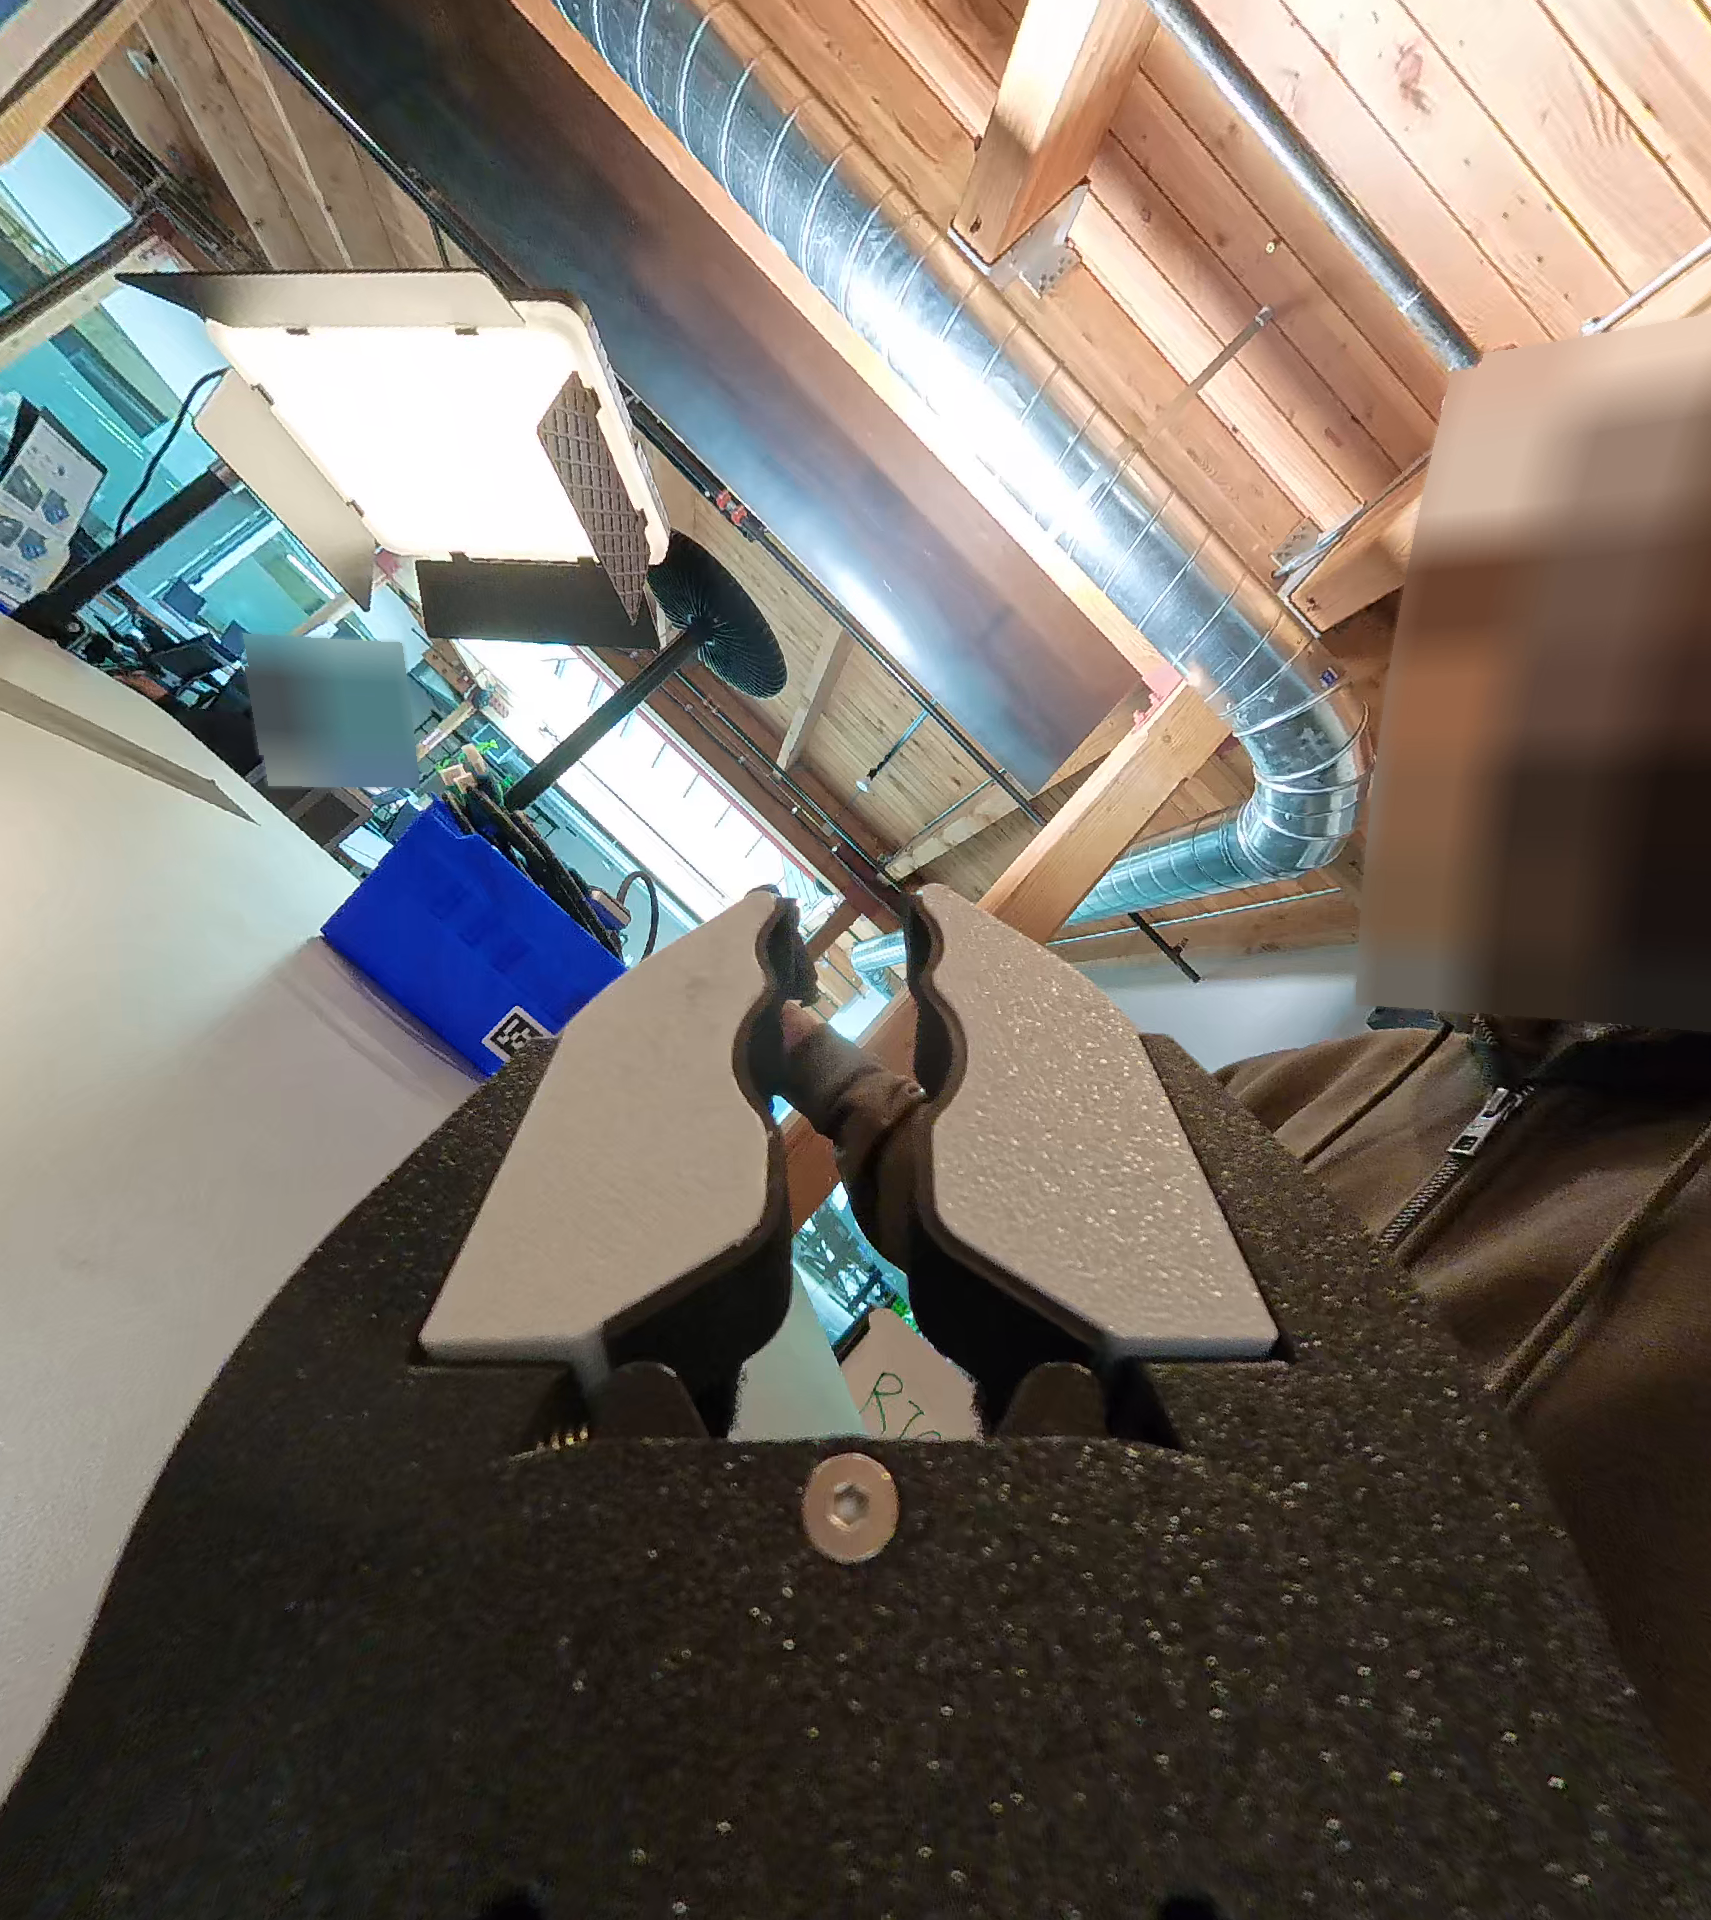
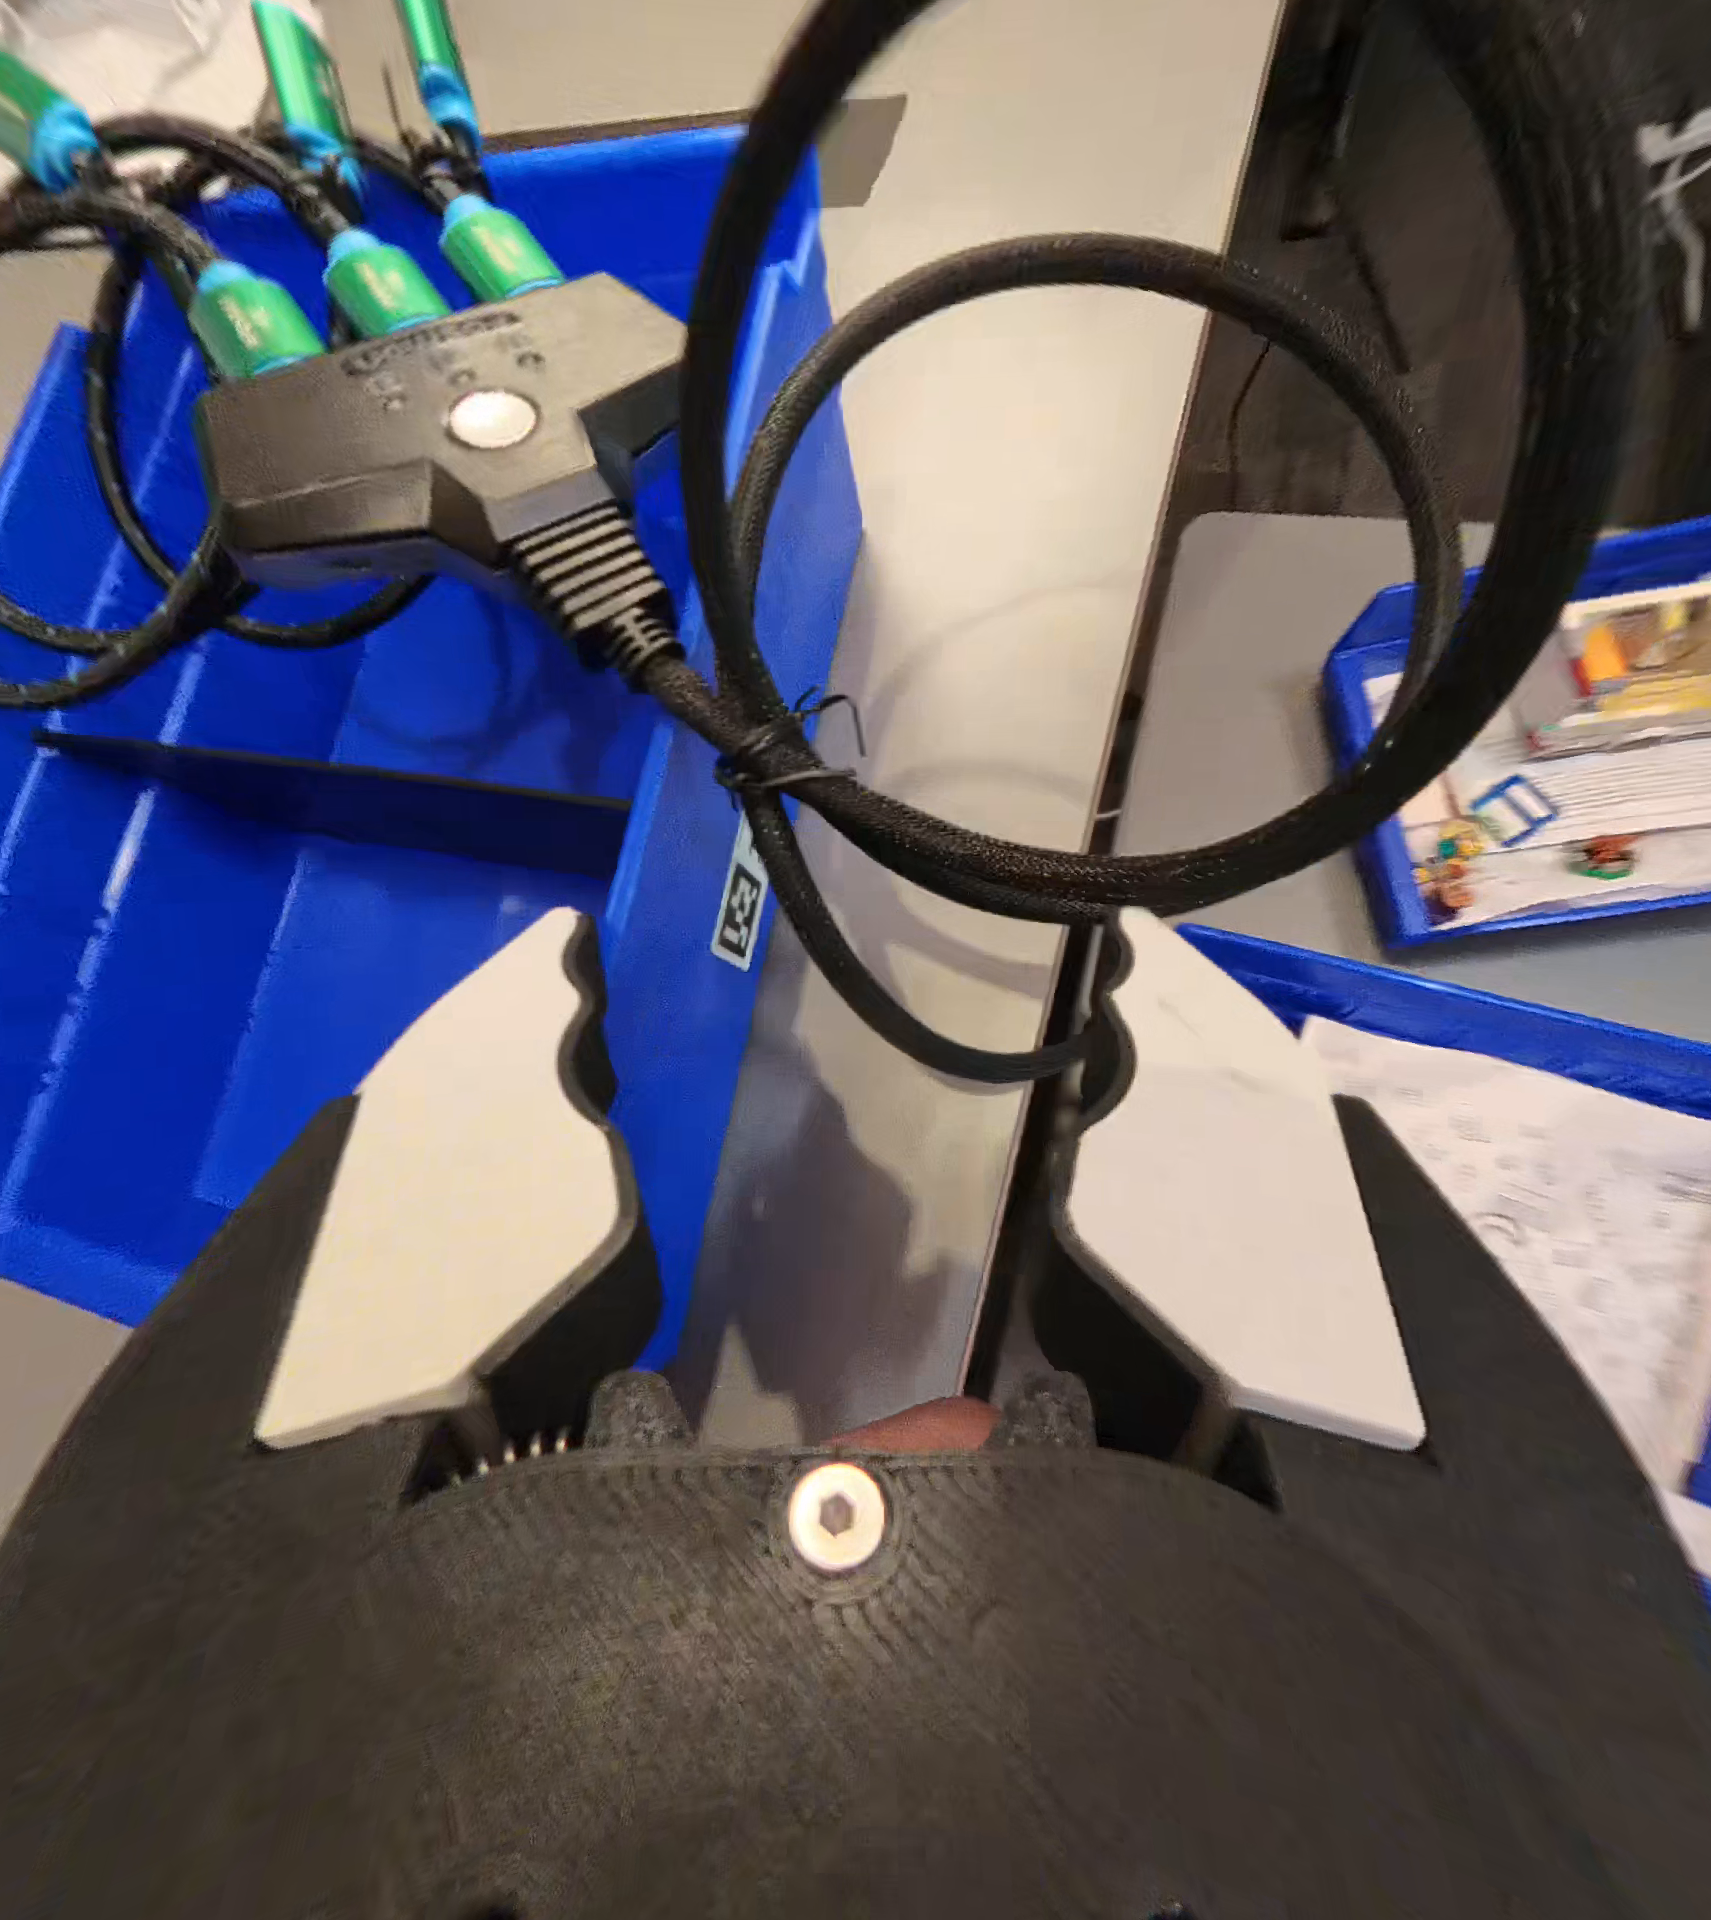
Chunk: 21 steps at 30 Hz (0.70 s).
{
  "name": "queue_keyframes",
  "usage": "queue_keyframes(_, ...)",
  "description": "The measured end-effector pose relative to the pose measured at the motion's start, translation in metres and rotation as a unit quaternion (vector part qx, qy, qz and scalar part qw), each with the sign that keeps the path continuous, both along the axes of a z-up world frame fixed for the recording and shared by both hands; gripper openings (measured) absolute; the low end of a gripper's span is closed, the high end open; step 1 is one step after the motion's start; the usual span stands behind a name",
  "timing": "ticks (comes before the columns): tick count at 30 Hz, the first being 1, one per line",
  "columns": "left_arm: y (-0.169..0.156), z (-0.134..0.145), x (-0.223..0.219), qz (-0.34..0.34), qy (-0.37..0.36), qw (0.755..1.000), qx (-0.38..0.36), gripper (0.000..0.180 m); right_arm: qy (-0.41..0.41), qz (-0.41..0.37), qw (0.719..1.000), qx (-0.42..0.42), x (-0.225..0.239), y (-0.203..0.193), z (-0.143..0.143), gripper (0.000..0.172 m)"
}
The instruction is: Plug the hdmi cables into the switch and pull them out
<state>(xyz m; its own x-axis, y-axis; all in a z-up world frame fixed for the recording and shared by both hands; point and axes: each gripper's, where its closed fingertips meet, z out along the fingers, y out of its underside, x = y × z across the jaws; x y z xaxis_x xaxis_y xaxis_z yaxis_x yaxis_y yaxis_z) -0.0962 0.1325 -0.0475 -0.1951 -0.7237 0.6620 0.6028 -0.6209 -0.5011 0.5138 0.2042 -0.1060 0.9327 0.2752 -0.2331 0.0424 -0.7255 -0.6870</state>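
Observation:
My left gripper (image 1: 846, 914) points up toward the ceiling. It is shut on a dark braided cable (image 1: 851, 1091) pinched between its pads. In the right wrist view the black braided cable (image 2: 934, 831) hangs in tied loops. It runs from a black hub box (image 2: 435, 436) with three green plugs (image 2: 383, 291), which hangs over a blue bin (image 2: 155, 935). My right gripper (image 2: 851, 935) is wide open just below the loops. A thin strand of the cable rests against its right finger (image 2: 1173, 1039), and nothing is pinched.
A blue tray with a printed leaflet (image 2: 1557, 779) and a blue bin with paper (image 2: 1557, 1195) lie at the right. A table edge runs between the fingers. The left wrist view shows a blue bin (image 1: 456, 935), a lamp (image 1: 415, 436) and a person in a brown hoodie (image 1: 1609, 1299). My right fingertips sit around 60 centimetres from my left ones.

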Motion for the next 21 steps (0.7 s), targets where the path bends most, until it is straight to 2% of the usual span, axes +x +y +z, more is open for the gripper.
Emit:
queue_keyframes(2, -0.002, 0.000, 0.001, -0.001, 0.005, 1.000, 0.005, 0.020, 0.040, -0.002, 0.999, -0.006, 0.001, 0.008, -0.005, 0.092)
queue_keyframes(4, -0.002, 0.001, -0.002, 0.010, 0.001, 1.000, 0.007, 0.020, 0.055, -0.004, 0.998, 0.001, 0.000, 0.013, -0.003, 0.087)
queue_keyframes(7, -0.001, 0.002, -0.007, 0.020, -0.009, 1.000, 0.003, 0.020, 0.036, -0.011, 0.999, 0.012, 0.004, 0.016, 0.008, 0.080)
queue_keyframes(9, -0.002, 0.001, -0.008, 0.021, -0.008, 1.000, 0.003, 0.020, -0.021, -0.027, 0.999, 0.019, 0.010, 0.010, 0.021, 0.066)
queue_keyframes(10, -0.002, 0.001, -0.007, 0.022, -0.006, 1.000, 0.004, 0.020, -0.074, -0.044, 0.996, 0.016, 0.018, 0.003, 0.029, 0.061)
queue_keyframes(12, -0.003, 0.002, -0.007, 0.024, -0.002, 1.000, 0.007, 0.020, -0.201, -0.061, 0.978, 0.012, 0.031, -0.013, 0.047, 0.062)
queue_keyframes(14, -0.003, 0.001, -0.006, 0.024, -0.002, 1.000, 0.007, 0.020, -0.295, -0.018, 0.954, 0.046, 0.013, -0.016, 0.071, 0.062)
queue_keyframes(16, -0.001, 0.001, -0.005, 0.015, -0.004, 1.000, 0.003, 0.020, -0.350, 0.080, 0.929, 0.086, -0.030, -0.007, 0.082, 0.061)
queue_keyframes(19, 0.001, 0.000, -0.002, -0.003, -0.007, 1.000, -0.003, 0.020, -0.449, 0.179, 0.871, 0.085, -0.066, 0.016, 0.074, 0.064)
queue_keyframes(21, 0.001, 0.000, 0.000, -0.010, -0.005, 1.000, -0.003, 0.020, -0.469, 0.224, 0.851, 0.072, -0.083, 0.035, 0.056, 0.065)
